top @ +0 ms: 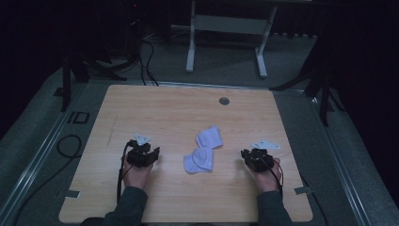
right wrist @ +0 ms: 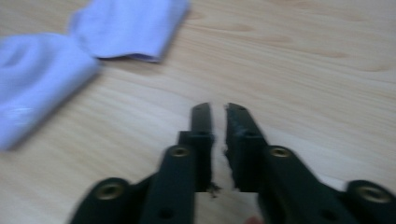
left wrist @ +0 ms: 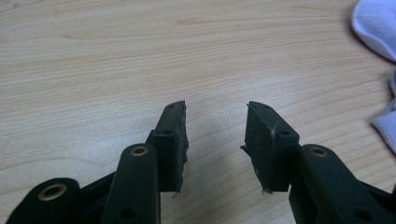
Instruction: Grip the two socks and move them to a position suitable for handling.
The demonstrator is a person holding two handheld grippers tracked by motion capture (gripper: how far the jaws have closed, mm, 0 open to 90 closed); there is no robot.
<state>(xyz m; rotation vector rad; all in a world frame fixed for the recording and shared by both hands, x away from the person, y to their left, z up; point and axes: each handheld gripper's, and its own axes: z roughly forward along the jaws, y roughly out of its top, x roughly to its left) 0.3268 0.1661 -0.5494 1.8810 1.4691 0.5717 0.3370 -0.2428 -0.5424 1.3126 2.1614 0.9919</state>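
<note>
Two white socks lie mid-table in the high view, one [top: 209,137] farther back and one [top: 198,161] nearer, touching each other. My left gripper [top: 142,154] rests on the wood to their left, my right gripper [top: 256,159] to their right. In the left gripper view, the left gripper [left wrist: 215,112] is open over bare wood, with sock edges [left wrist: 378,23] at the far right. In the right gripper view, the right gripper [right wrist: 218,109] is shut with only a thin slit between the pads and nothing in it. The socks [right wrist: 126,28] lie up and to its left.
The wooden table [top: 164,108] has a grey round grommet [top: 224,100] near its back edge. Tape strips mark the front corners [top: 70,193]. Cables [top: 70,146] run over the floor at the left. A white table frame [top: 190,47] stands behind.
</note>
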